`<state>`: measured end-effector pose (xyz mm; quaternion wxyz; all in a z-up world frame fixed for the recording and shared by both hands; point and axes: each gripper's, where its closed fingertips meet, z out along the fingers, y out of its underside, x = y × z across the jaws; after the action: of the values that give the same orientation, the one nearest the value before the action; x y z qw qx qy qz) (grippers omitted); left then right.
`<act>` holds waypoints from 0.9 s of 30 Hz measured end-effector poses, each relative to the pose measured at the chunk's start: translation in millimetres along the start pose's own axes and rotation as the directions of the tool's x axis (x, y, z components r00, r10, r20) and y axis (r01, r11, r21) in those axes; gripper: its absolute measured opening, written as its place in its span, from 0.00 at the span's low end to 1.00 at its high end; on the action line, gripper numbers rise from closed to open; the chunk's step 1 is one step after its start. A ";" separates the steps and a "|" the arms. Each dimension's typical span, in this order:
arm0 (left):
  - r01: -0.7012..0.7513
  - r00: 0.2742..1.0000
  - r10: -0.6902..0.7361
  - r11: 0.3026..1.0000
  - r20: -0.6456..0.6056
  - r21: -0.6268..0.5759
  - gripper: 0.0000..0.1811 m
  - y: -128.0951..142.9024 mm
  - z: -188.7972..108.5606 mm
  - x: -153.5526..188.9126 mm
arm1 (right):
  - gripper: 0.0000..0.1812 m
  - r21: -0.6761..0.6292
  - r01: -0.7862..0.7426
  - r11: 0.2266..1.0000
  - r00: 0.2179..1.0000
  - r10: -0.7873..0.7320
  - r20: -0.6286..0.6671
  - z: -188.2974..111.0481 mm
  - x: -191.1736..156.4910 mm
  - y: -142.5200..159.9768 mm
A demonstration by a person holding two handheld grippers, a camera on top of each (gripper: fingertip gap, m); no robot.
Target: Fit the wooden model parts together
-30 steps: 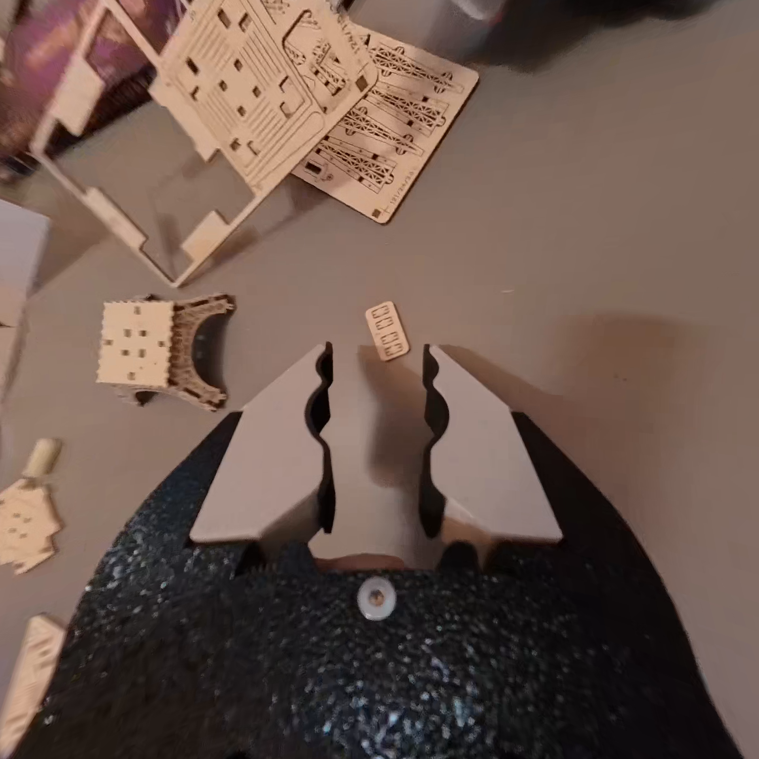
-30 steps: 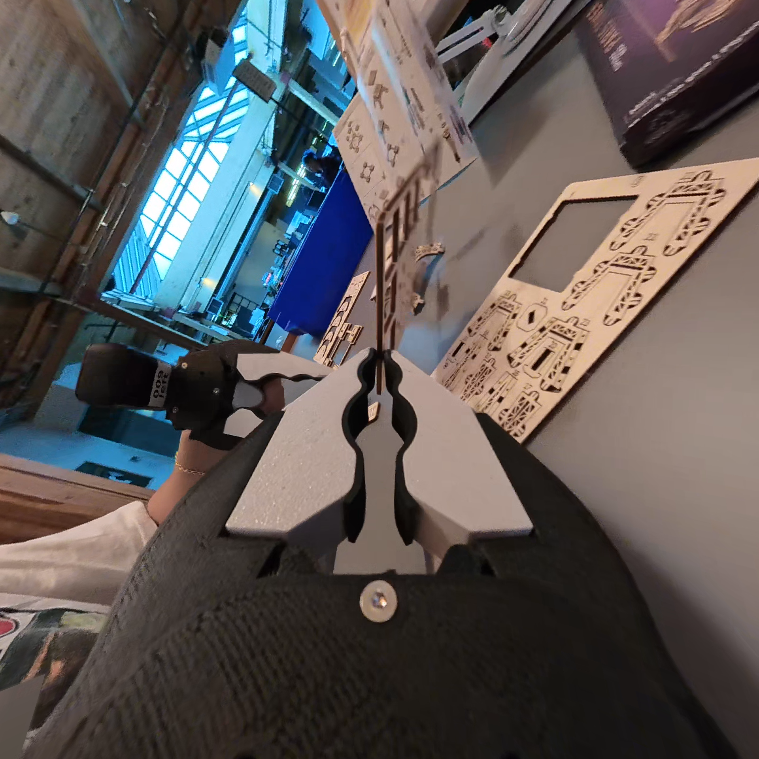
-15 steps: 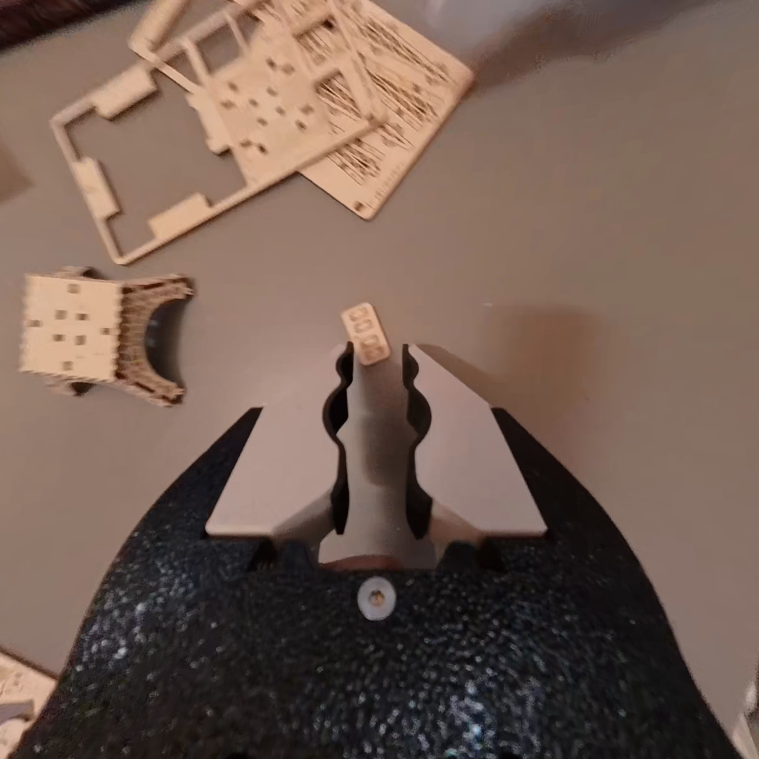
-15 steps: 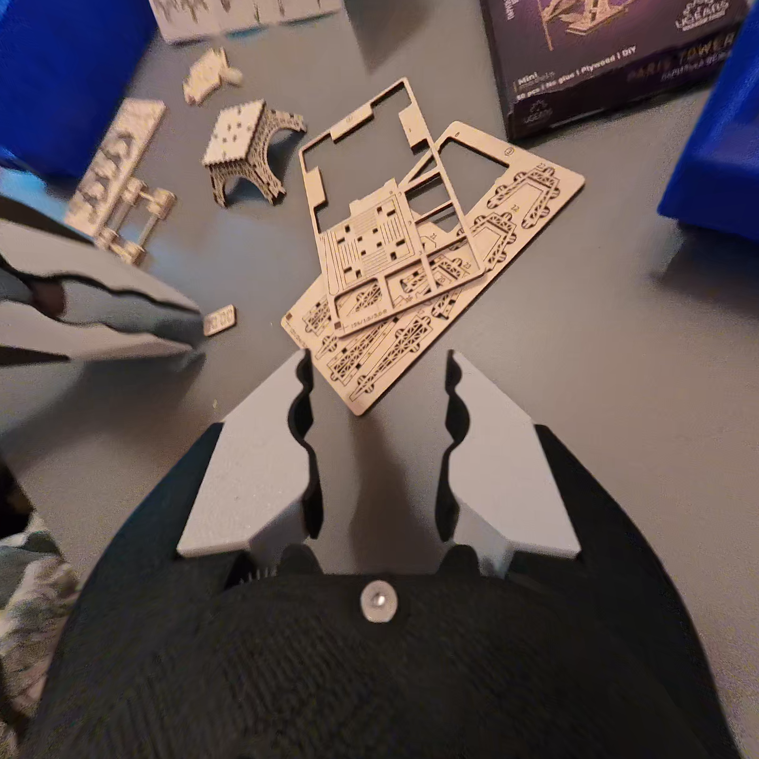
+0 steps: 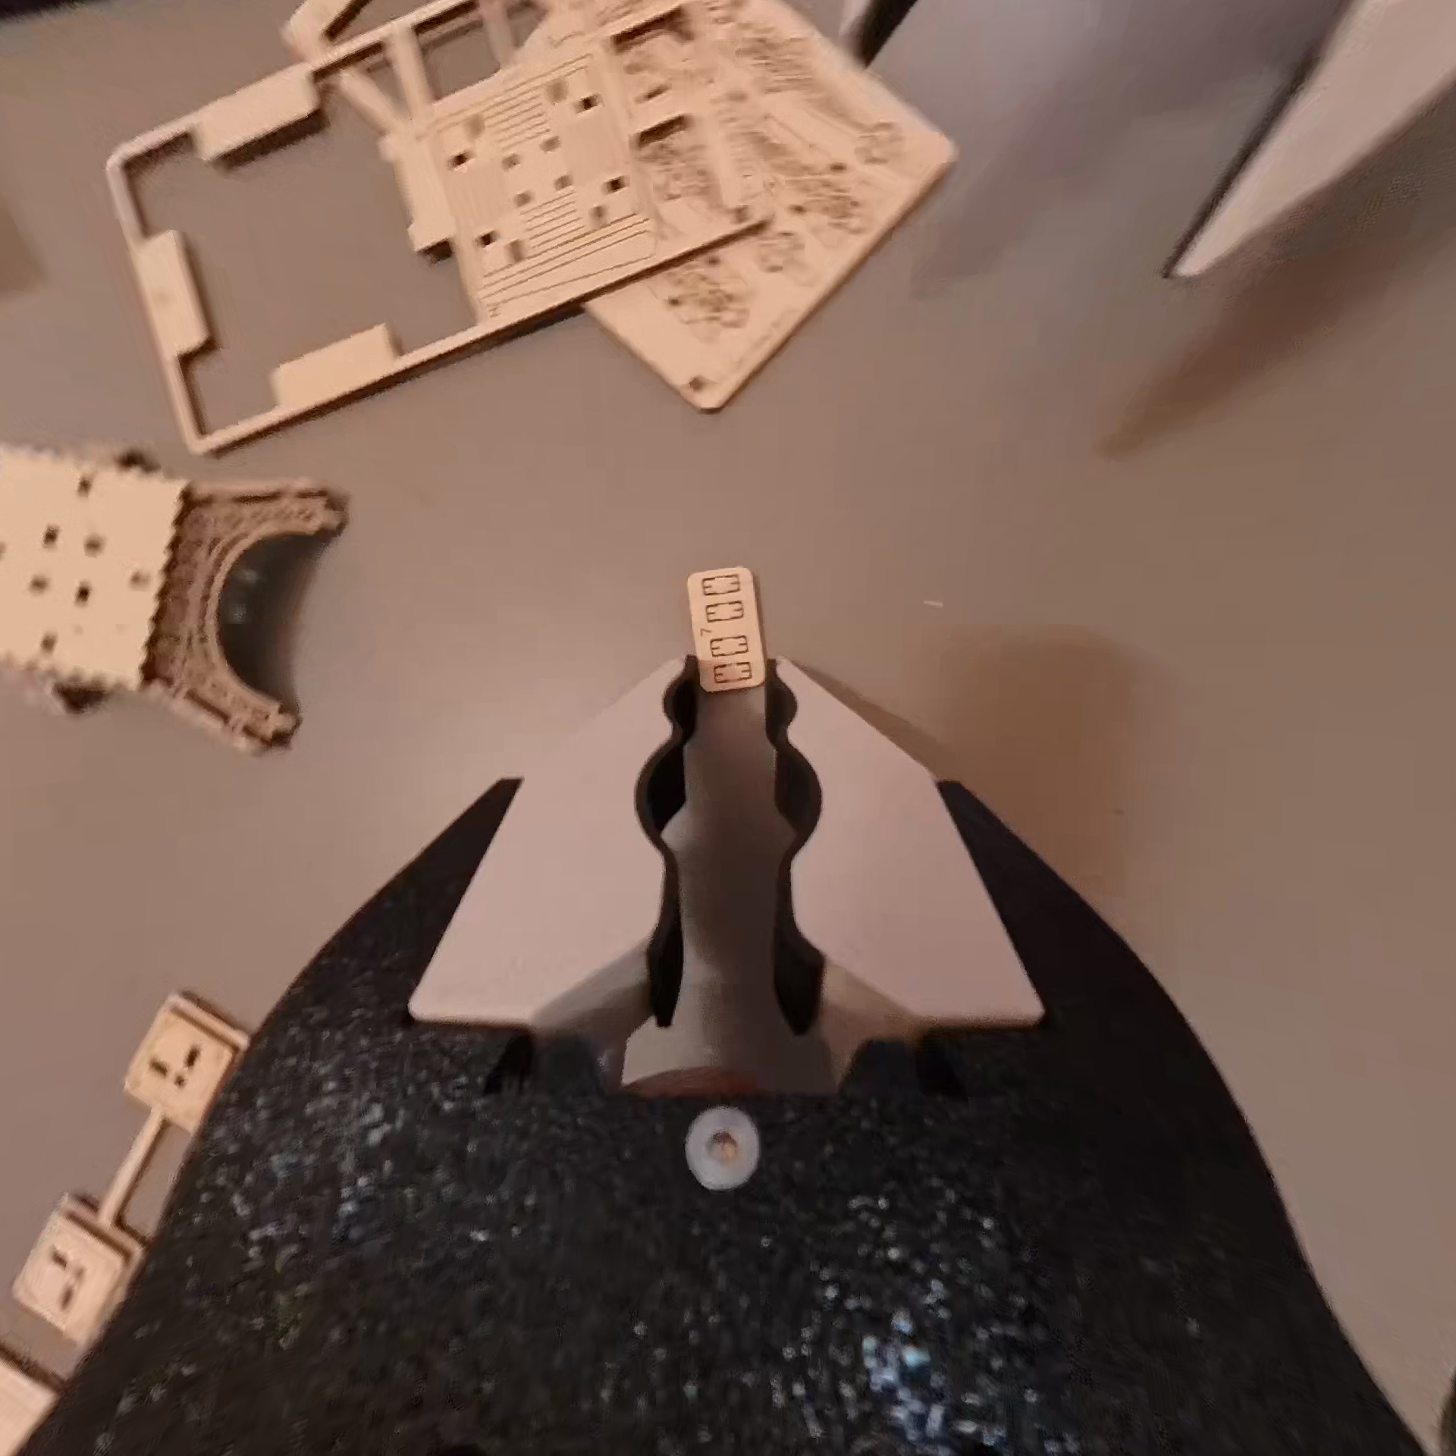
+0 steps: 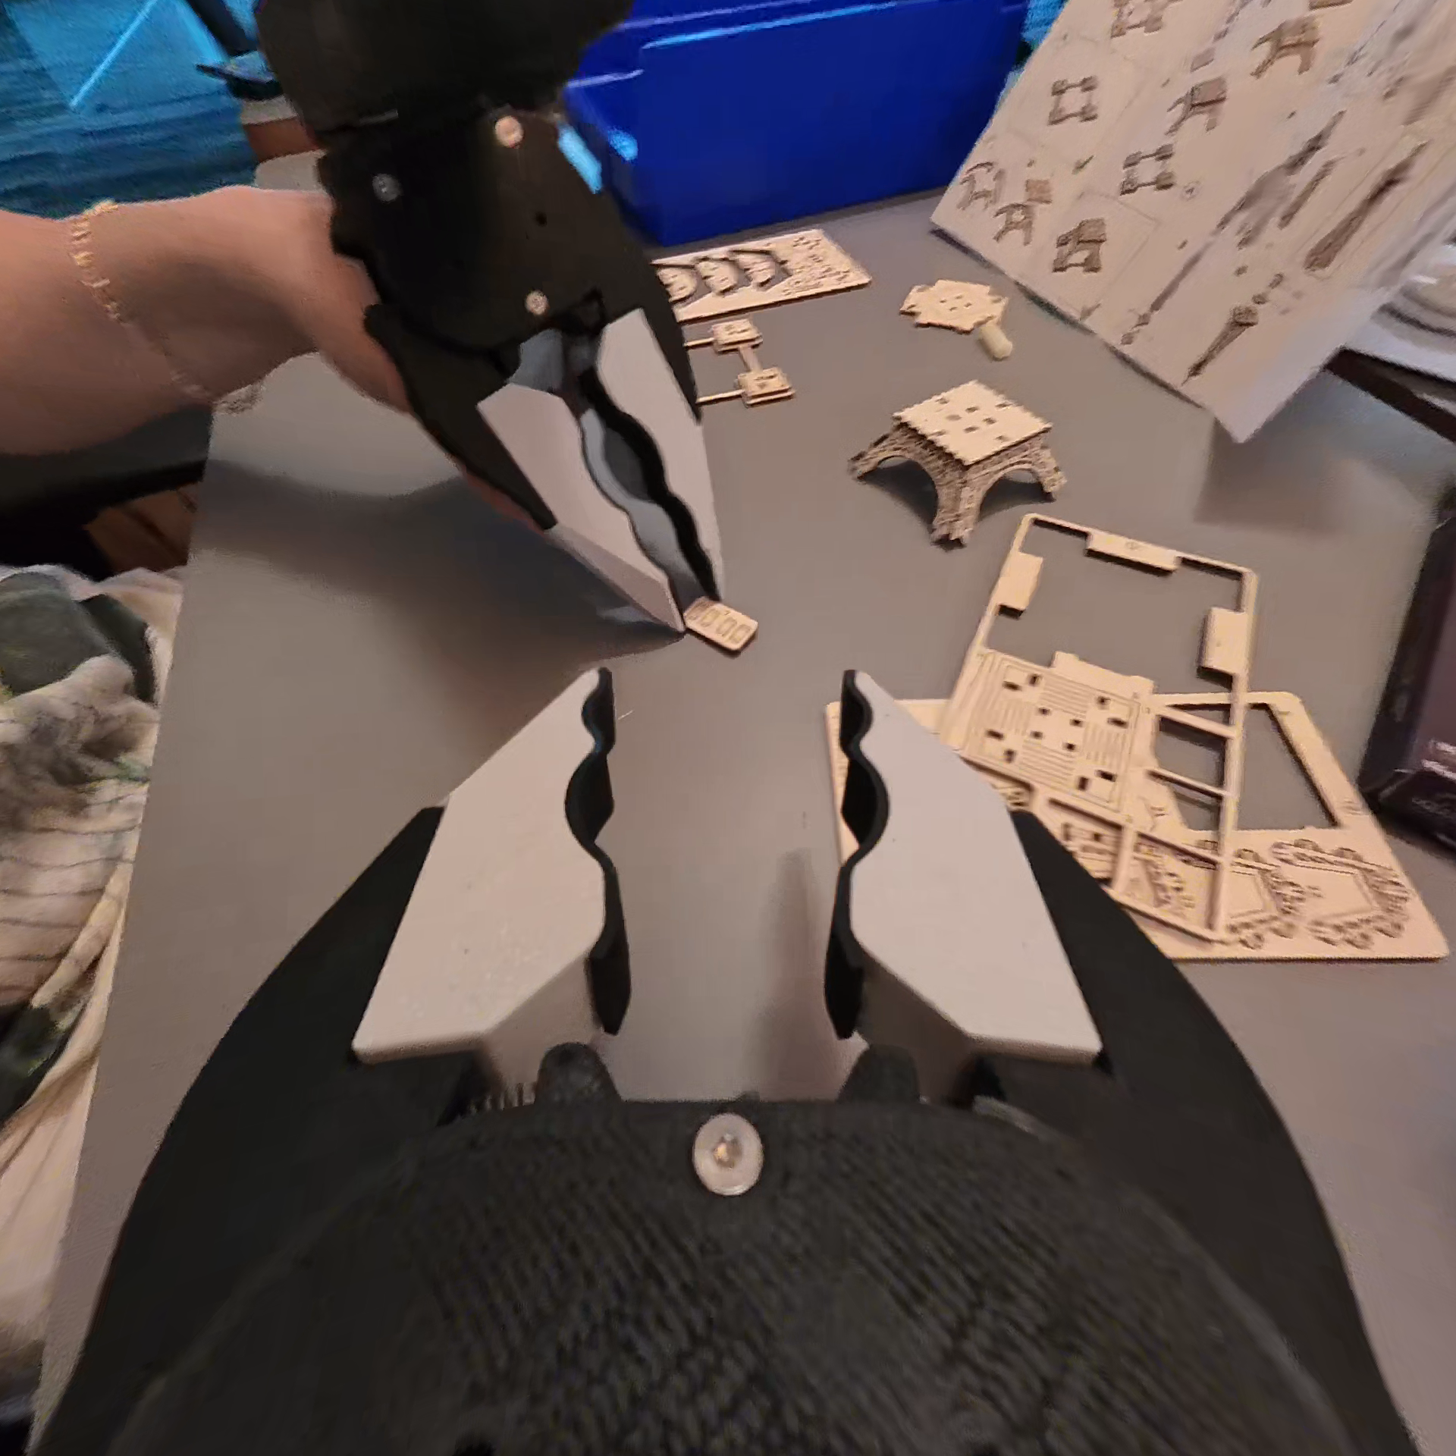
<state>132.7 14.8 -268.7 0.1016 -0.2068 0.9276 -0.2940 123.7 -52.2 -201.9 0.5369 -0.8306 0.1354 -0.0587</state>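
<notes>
A small wooden tab (image 5: 725,622) with slot marks lies flat on the grey table (image 5: 1024,551). My left gripper (image 5: 730,677) has its tips down on the table, closed on the tab's near end. The right wrist view shows the same grip from the side: left gripper (image 6: 697,607), tab (image 6: 721,626). My right gripper (image 6: 725,685) is open and empty, just above the table, a short way from the tab. The assembled arched tower base (image 6: 961,449) stands farther back; it also shows in the left wrist view (image 5: 157,607).
A cut-out wooden frame sheet (image 6: 1103,709) lies on a second parts sheet (image 6: 1261,906) to the right. Small loose parts (image 6: 741,354) and another sheet (image 6: 756,276) lie behind. A blue bin (image 6: 788,102), a paper sheet (image 6: 1221,157) and a dark box (image 6: 1418,709) border the table. A person's hand (image 6: 197,315) holds the left gripper. My hands' fingertips stand some 10 centimetres from each other.
My right gripper let go of the frame sheet, which now lies flat, and stands open. My left gripper moved forward and closed from open onto the small tab.
</notes>
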 end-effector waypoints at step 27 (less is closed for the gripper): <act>-0.443 0.874 0.482 0.845 -0.065 0.300 0.07 -7.8 -8.1 48.5 | 0.08 -0.176 0.414 0.893 0.909 -0.396 0.128 54.1 -41.9 39.6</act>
<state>89.4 -8.3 -260.8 0.1332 0.0601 0.9045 -0.4006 90.4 -8.1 -258.4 0.4323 -0.8919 -0.0594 -0.1188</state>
